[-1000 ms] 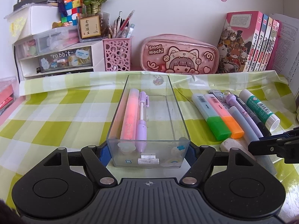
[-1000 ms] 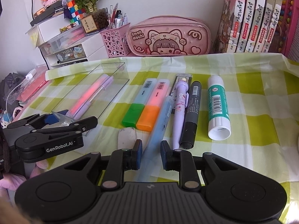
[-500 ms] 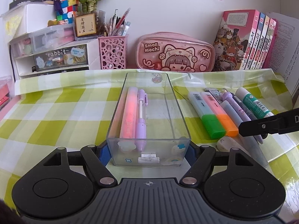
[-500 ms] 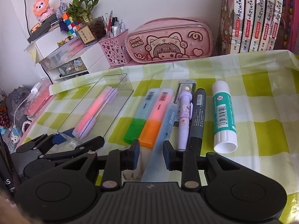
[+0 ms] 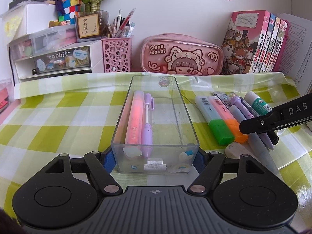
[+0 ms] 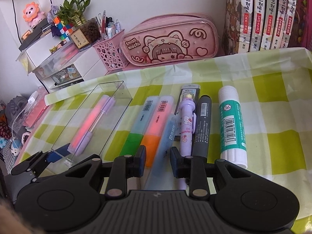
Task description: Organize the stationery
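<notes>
So far, two pieces are stowed: a pink highlighter (image 5: 134, 122) and a lilac mechanical pencil (image 5: 147, 124) lie side by side along the left wall of the clear rectangular plastic box (image 5: 155, 152) in front of you on the bench.

Your left gripper (image 5: 155, 157) has its fingers clamped on the two long sides of that box at its near end, steadying it. Your right gripper (image 6: 158, 157) has its fingers narrow and closing around the pale blue pen (image 6: 167, 134); the pen runs between them, but you cannot tell from the blurred wrist view whether the pads press it yet.

Left to do, by my reading, is most of the row at your 2 o'clock from the box: the green-capped highlighter (image 6: 136, 128), the orange-capped highlighter (image 6: 156, 124), that blue pen, the lilac bunny pen (image 6: 187, 124), the black marker (image 6: 201, 124), the white-and-green glue stick (image 6: 232, 124), a flat pack under the bunny pen, and a whitish eraser (image 5: 237, 150) near the blue pen's near end.

Room is tight in the row: the orange-capped highlighter and bunny pen lie just beside the blue pen, so your fingers may nudge them. The right half of the box is free, and the green-checked cloth (image 5: 58, 117) at 9 o'clock is open.
</notes>
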`<move>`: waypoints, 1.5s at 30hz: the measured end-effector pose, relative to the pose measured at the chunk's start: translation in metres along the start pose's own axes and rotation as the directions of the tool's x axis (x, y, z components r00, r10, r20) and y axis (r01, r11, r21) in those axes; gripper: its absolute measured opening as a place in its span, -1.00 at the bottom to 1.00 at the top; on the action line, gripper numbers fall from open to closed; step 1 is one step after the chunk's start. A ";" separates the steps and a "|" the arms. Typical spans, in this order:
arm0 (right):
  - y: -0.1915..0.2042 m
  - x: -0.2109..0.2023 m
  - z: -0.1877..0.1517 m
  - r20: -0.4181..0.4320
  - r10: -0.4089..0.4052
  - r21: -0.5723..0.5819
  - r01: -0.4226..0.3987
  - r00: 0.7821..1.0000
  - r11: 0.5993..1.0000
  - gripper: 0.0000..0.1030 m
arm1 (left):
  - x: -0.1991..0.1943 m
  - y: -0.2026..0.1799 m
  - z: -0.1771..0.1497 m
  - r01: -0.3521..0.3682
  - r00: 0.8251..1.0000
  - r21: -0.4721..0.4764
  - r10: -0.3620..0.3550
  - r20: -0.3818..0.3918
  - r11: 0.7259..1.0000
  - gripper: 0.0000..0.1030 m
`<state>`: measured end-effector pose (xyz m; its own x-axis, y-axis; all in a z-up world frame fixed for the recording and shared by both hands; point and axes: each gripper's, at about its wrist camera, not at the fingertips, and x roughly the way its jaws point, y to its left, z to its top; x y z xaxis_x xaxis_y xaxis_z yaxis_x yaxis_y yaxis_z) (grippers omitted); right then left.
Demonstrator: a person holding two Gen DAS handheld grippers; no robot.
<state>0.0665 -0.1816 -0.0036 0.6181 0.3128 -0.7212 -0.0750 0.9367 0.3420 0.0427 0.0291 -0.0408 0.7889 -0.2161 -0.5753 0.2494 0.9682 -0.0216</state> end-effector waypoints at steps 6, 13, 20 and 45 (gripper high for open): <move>-0.009 -0.001 0.003 -0.015 0.022 0.048 -0.021 1.000 0.999 -0.50 | 0.000 0.000 0.000 0.006 1.000 -0.005 -0.006 0.002 1.000 0.43; -0.018 -0.008 0.012 -0.007 0.042 0.115 -0.041 0.999 0.992 -0.76 | -0.001 0.002 0.000 0.019 1.000 -0.011 -0.019 0.006 1.000 0.43; -0.012 -0.004 0.018 -0.030 -0.008 0.079 0.010 1.000 0.997 -0.73 | -0.001 0.002 0.000 0.030 1.000 -0.013 -0.030 0.006 0.999 0.43; 0.002 0.004 0.013 -0.043 -0.010 -0.002 0.010 0.999 1.000 -0.62 | -0.001 -0.002 -0.001 0.026 1.000 0.004 -0.026 0.002 1.000 0.43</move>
<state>0.0786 -0.1811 0.0021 0.5849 0.3097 -0.7496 -0.0700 0.9401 0.3337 0.0414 0.0278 -0.0407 0.7834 -0.2414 -0.5727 0.2720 0.9617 -0.0332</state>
